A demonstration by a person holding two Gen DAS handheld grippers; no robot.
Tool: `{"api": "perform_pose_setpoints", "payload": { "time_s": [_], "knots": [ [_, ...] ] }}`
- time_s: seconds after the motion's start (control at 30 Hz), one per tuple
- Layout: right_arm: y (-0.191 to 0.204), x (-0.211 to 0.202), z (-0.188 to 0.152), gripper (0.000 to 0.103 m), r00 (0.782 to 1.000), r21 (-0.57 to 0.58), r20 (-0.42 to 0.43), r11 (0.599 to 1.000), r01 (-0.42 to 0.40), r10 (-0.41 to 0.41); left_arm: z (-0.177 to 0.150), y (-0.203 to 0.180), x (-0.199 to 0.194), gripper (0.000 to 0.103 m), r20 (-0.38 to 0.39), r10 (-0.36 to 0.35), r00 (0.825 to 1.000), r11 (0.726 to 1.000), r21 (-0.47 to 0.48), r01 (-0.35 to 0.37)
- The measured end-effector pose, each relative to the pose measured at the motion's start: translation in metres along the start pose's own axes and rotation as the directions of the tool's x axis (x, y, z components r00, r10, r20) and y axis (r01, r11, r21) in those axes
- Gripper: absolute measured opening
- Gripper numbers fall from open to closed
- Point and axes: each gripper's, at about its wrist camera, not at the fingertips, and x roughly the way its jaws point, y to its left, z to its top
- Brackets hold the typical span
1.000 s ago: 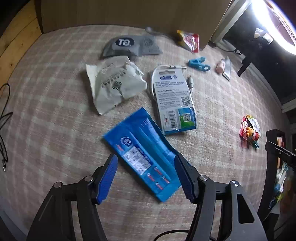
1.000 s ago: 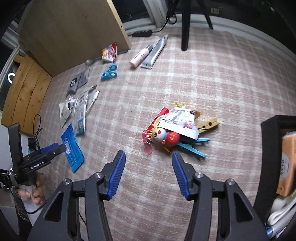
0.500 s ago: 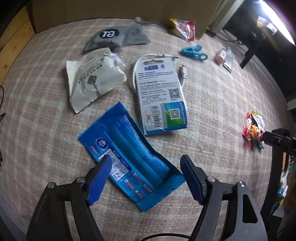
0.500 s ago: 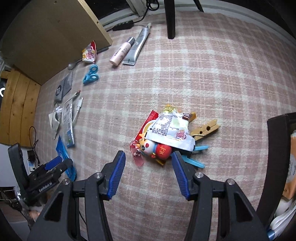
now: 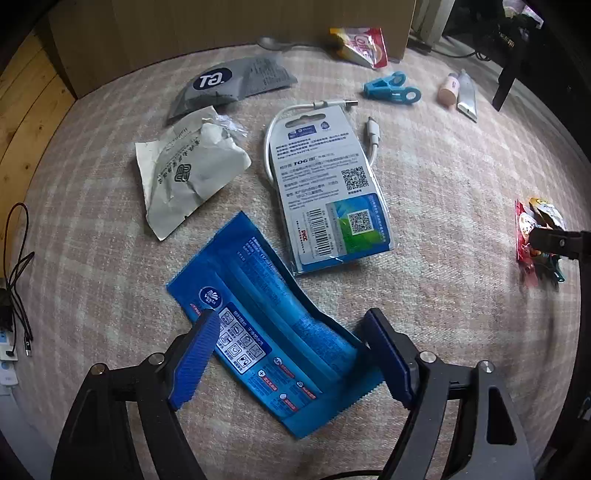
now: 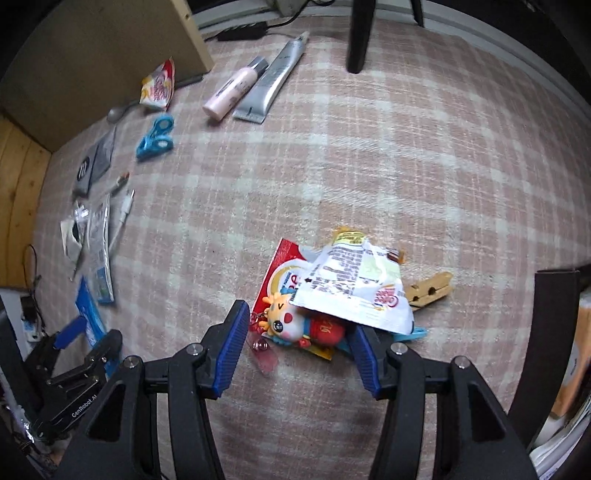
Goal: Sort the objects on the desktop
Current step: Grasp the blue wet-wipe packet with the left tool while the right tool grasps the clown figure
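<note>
My left gripper (image 5: 291, 354) is open, its jaws straddling the near end of a flat blue packet (image 5: 269, 317) lying on the pink checked cloth. Beyond it lie a carded cable pack (image 5: 328, 192) and a crumpled white bag (image 5: 188, 173). My right gripper (image 6: 295, 343) is open, low over a small pile: a doll keychain (image 6: 295, 325) under a white snack wrapper (image 6: 354, 284), on a red packet (image 6: 280, 266), with a wooden clothespin (image 6: 428, 290) beside it. The left gripper also shows in the right wrist view (image 6: 85, 343).
A grey pouch (image 5: 229, 85), blue clips (image 5: 391, 88), a pink bottle (image 6: 232, 92), a silver tube (image 6: 273, 85) and a snack packet (image 6: 159, 88) lie farther off by a cardboard box (image 6: 92, 62). A dark bin (image 6: 550, 332) stands at the right. A chair leg (image 6: 360, 33) stands behind.
Both grippers have moved forward and down. The left one now straddles the blue packet; the right one has closed in on the keychain pile. Both stayed open.
</note>
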Motion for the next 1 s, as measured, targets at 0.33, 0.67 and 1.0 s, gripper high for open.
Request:
{"api": "perform_pose_setpoints", "payload": {
  "time_s": [0.33,0.67,1.0],
  "knots": [
    [0.0,-0.003,-0.017,0.046,0.999,-0.016,0.028,0.999,-0.031,0.031,-0.011,0.019,-0.009,0.048,0.037,-0.006,0.999,1.0,0.018,0.006],
    [-0.024,-0.023,-0.031,0.045,0.995,-0.023,0.06,0.996,-0.082,0.083,-0.038,0.064,-0.022,0.01,0.036,-0.044,0.998,0.999,-0.01,0.044],
    [-0.041,-0.049,-0.047,0.038,0.988,0.0,0.098,0.992,-0.124,0.123,-0.074,0.097,-0.045,0.007,0.069,-0.068,0.995,0.996,-0.056,0.072]
  ]
}}
